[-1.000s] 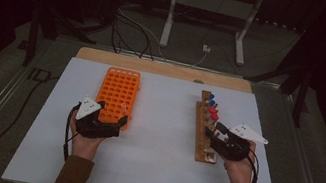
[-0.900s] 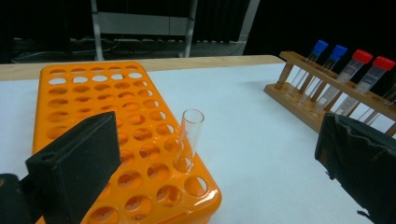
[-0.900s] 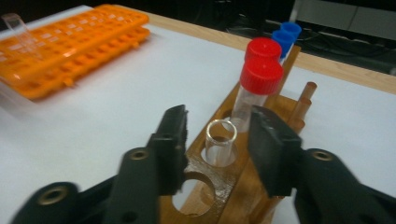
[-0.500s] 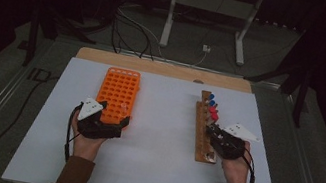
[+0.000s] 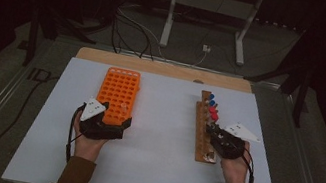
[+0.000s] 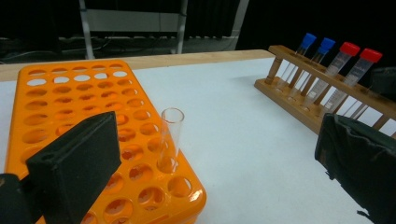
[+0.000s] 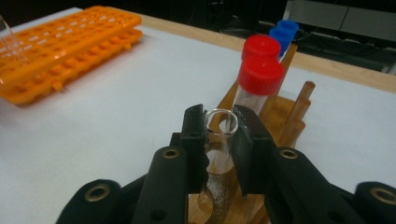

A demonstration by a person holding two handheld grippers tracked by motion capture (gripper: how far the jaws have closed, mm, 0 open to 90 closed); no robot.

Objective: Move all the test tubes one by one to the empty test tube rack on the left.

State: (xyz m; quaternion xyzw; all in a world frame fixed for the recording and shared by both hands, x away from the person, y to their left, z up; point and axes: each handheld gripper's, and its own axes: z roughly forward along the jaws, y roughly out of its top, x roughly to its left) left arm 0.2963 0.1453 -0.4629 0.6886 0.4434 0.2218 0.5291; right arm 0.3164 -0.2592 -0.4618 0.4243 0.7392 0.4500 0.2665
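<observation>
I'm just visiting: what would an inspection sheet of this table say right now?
Surface: white board on a wooden table.
Job's things: wooden rack with two red-capped and two blue-capped tubes; orange rack holding one open glass tube.
Clutter: nothing seen.
Grippers: right tongs have just closed on an uncapped tube in the wooden rack; left tongs open, at the orange rack's near end.
Cables: several on the floor behind the table.
Surroundings: dark room, metal stand behind.

Open tube's (image 7: pixel 219 154) lower end hidden behind tool (image 7: pixel 219 140); contents perhaps unclear.
</observation>
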